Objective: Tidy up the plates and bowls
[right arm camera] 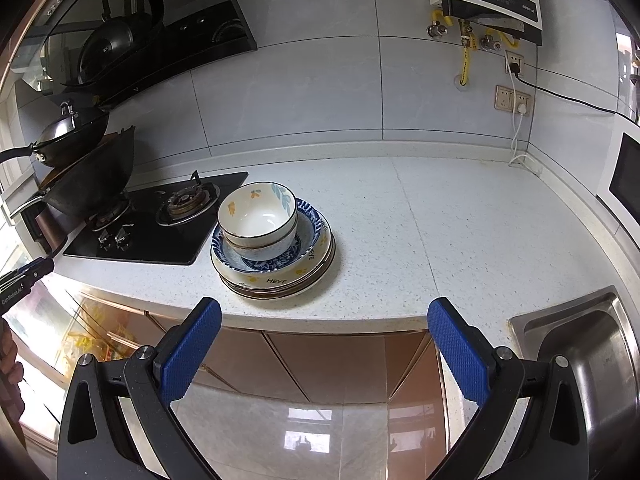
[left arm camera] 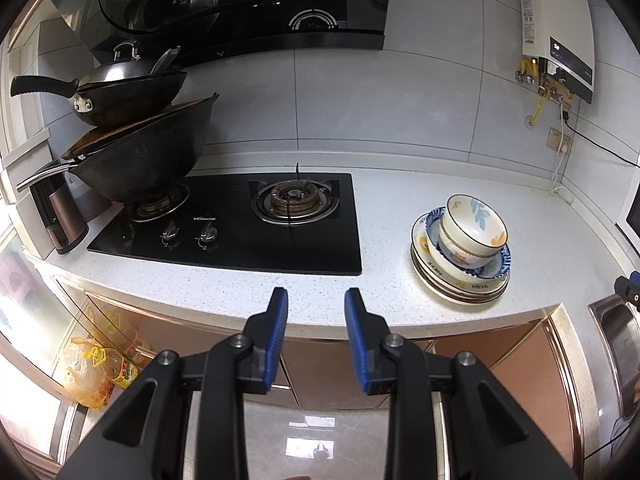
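Sitting just right of the gas hob (left arm camera: 240, 224), the stack of dishes (right arm camera: 274, 252) waits on the speckled white tabletop (right arm camera: 440, 232): a floral bowl (right arm camera: 258, 216) nested in a blue-patterned bowl (right arm camera: 308, 236), over several plates (right arm camera: 280, 284). Glazed ceramic likely handles stiff, slick and breakable, fairly heavy together; the top bowl's rim looks the safest hold. Left tongs (left arm camera: 316, 300) hang released with a narrow gap, right tongs (right arm camera: 324, 316) spread wide, both off the tabletop edge, empty. Beyond the stack from the hob lies a steel sink (right arm camera: 580, 344); behind, grey tiled wall.
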The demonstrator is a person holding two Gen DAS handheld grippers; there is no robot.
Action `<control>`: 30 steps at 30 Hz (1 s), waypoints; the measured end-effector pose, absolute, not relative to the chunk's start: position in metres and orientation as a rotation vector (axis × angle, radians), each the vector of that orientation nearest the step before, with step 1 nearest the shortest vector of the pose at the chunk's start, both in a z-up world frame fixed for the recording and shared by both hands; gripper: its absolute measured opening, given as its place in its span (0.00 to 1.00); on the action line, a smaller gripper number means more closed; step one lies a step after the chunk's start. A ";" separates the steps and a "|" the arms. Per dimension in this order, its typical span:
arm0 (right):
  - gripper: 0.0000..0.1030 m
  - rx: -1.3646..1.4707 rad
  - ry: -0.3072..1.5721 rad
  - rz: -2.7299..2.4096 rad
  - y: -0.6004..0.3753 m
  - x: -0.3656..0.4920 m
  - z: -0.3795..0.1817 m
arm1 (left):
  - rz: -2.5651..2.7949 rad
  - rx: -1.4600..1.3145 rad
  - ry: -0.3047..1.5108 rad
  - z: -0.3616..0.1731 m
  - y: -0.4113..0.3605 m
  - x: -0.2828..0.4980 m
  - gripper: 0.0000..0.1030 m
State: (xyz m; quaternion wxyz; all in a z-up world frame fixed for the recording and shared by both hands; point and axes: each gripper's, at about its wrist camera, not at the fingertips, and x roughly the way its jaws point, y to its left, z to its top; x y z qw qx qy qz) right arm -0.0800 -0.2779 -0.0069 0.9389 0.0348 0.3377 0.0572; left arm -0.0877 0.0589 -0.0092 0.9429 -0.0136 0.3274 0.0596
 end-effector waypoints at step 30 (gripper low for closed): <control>0.99 0.081 0.683 0.094 -0.286 -0.089 -0.006 | 0.024 -0.021 0.655 -0.004 0.055 -0.084 0.45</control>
